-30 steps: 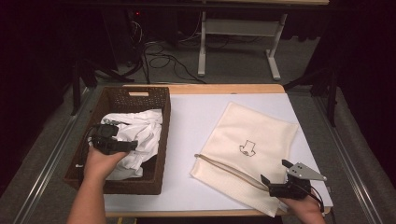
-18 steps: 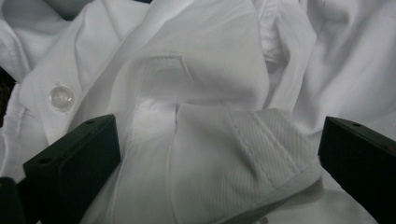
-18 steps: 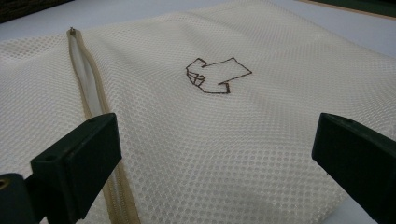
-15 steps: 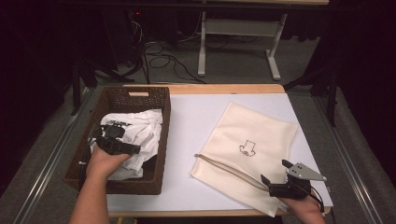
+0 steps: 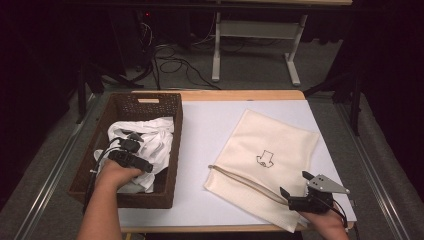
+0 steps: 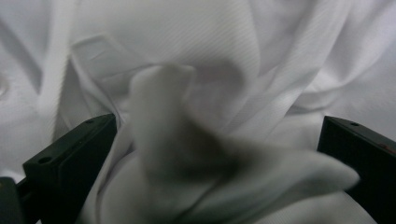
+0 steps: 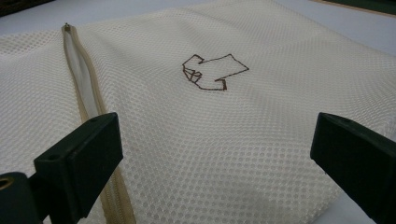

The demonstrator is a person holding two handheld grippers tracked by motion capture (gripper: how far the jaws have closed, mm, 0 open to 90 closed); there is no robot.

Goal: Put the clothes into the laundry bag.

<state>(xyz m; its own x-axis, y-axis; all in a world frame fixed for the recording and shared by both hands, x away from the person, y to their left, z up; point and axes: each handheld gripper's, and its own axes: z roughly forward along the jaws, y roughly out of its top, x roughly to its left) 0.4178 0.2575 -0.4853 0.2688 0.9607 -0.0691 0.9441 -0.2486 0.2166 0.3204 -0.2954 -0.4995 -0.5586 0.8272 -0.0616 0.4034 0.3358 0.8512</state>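
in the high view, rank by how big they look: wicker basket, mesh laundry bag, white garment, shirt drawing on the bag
1. mesh laundry bag and wicker basket, too alike to rank
2. white garment
3. shirt drawing

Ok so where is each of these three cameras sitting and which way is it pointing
High view: above the person's side, facing forward and down on the table; both forearms, left gripper and right gripper show.
Left gripper view: rides the left gripper, looking into white cloth bunched between its open jaws.
Right gripper view: rides the right gripper, looking low across the mesh bag past its open jaws.
Shared: the bag's zip and brown drawing also appear in the high view.
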